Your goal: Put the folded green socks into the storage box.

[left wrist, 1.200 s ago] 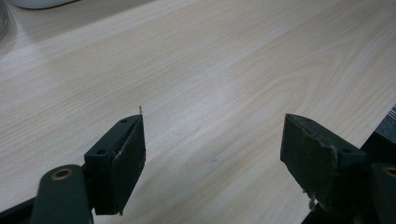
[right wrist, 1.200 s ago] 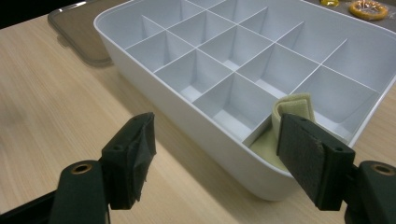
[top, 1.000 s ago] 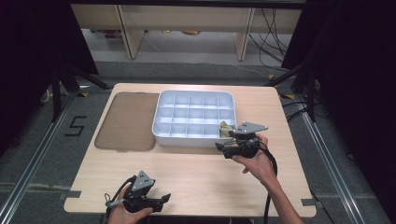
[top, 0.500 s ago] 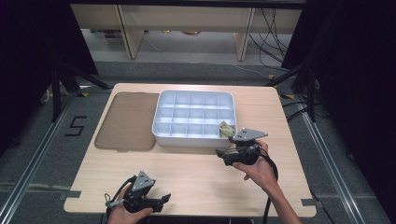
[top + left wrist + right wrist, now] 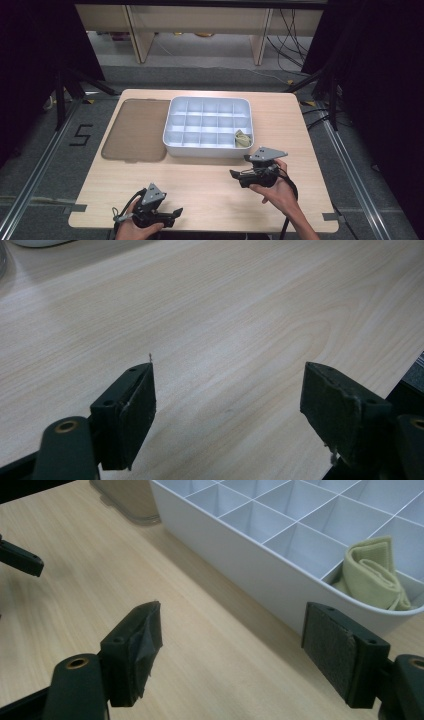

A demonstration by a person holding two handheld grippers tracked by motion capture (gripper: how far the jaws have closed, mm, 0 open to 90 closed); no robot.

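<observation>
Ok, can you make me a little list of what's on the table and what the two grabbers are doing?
table: light wood
tray: white, many compartments
cloth: rolled, yellow-green, in the tray's near right corner compartment
lid: brownish, flat, left of the tray
left gripper: open, holding nothing, near the table's front edge
right gripper: open, holding nothing, in front of the tray

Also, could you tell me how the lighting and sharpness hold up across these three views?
High view: the light wooden table is evenly lit, its surroundings nearly black. Left gripper view: a soft pale sheen on the wood, the tool's near parts blurred. Right gripper view: the white compartment tray casts a soft shadow; the rolled pale-green cloth is fairly sharp.
</observation>
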